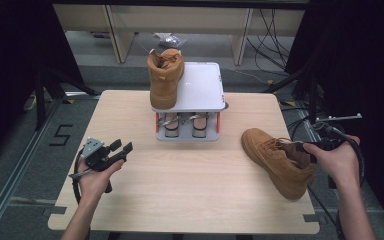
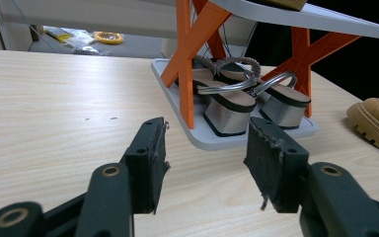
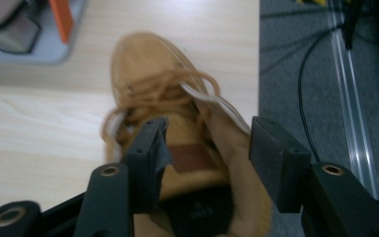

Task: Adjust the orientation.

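My right gripper [image 3: 205,153] hangs over the tan boot [image 1: 279,161] lying near the table's [image 1: 190,200] right edge, jaws spread, straddling the collar but not pressing on it. To grip well, I'd drop one jaw inside the opening, the other outside the heel side, then close firmly on the collar wall, clear of the laces. The matching boot [image 1: 164,76] stands on the left of the rack's [image 1: 202,87] top shelf; the right half looks free. My left gripper [image 2: 205,163] idles, spread, holding nothing.

Boot [image 1: 280,161] right of rack [image 1: 190,135]; second boot [image 1: 165,77] atop rack.
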Available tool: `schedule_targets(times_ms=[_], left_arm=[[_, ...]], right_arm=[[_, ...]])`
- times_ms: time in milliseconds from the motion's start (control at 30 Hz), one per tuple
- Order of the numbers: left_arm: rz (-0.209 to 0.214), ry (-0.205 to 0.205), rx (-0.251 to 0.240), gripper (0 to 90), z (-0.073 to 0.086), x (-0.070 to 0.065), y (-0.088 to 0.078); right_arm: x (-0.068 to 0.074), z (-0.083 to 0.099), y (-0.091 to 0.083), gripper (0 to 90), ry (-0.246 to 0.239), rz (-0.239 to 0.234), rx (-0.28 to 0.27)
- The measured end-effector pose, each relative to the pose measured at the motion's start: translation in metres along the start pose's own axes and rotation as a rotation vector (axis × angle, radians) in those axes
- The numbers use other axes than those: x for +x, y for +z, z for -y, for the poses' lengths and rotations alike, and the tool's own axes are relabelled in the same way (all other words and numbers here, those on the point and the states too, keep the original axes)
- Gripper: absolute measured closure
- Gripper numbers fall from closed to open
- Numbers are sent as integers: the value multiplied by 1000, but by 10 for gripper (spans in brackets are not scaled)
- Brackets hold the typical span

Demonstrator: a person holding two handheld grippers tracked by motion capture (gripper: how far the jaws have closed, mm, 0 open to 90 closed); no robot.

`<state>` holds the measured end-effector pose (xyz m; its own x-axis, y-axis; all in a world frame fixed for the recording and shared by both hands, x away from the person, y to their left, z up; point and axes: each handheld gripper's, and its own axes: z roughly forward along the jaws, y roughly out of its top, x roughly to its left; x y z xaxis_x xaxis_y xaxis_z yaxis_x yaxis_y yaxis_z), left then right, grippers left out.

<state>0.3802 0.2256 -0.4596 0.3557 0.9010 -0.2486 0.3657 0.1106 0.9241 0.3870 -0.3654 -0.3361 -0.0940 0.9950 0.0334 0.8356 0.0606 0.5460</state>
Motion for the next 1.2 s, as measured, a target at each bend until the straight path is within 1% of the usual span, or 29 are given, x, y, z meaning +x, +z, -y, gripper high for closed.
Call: schedule_targets(times_ms=[67,100,133,167,233,300,333,367,400,433,467,500,533,567,600,633,667,700,767,800,867,900,933,967,1000,1067,1100,1133,1200], left_arm=[[1,1,-3,492,1,0,1],[-2,-2,1,492,2,0,1],[-1,-3,3,492,2,0,1],[-2,-1,5,493,2,0,1],[2,-2,9,492,3,0,2],[1,-5,10,492,3,0,2],[0,-3,11,492,3,0,2],[0,-3,13,492,4,0,3],[1,-4,13,492,4,0,3],[1,-2,14,492,4,0,3],[0,-2,14,492,4,0,3],[1,-3,15,492,4,0,3],[2,-4,14,492,4,0,3],[0,-4,15,492,4,0,3],[1,-4,15,492,4,0,3],[3,-5,15,492,4,-1,3],[3,-4,15,492,4,-1,3],[4,-3,12,492,5,0,3],[5,-2,15,493,5,0,3],[5,-1,16,492,5,0,3],[2,-2,22,492,6,0,4],[1,-3,22,493,6,0,4],[3,-3,21,493,6,0,5],[3,-5,24,493,7,0,5],[4,-8,25,493,7,0,5],[3,-2,31,493,8,0,5],[4,-5,30,493,8,0,5],[5,-6,29,493,8,0,5],[4,-4,29,493,7,0,5]], right_arm=[[-5,2,3,478,36,15,35],[-10,4,7,474,28,16,48],[-16,5,11,471,-4,10,60],[-14,6,13,467,65,7,107],[-18,9,19,467,69,8,170],[-22,9,26,470,47,-3,218],[-21,11,30,471,77,-8,224],[-22,10,33,474,68,-13,236],[-20,10,35,476,87,-5,263],[-23,9,39,479,57,-18,260],[-22,9,42,484,58,-17,259],[-22,6,44,491,49,-17,283],[-21,5,47,500,62,-26,284],[-22,3,49,506,47,-22,300],[-19,2,51,510,71,-23,309],[-18,-1,53,516,76,-16,333],[-21,-4,55,527,25,-8,355],[-21,-5,57,537,30,-16,361],[-22,-9,60,555,15,-4,385],[-19,-10,61,566,58,3,406],[-20,-10,64,589,32,2,423],[-24,-11,66,610,-12,5,421],[-24,-11,67,637,-25,3,423],[-22,-10,68,669,9,-3,419],[-25,-11,69,719,-39,-7,425],[-24,-11,69,760,-55,-27,434],[-22,-12,68,767,-26,-35,445],[-22,-12,68,773,-31,-39,453],[-23,-12,68,785,4,-48,441]])
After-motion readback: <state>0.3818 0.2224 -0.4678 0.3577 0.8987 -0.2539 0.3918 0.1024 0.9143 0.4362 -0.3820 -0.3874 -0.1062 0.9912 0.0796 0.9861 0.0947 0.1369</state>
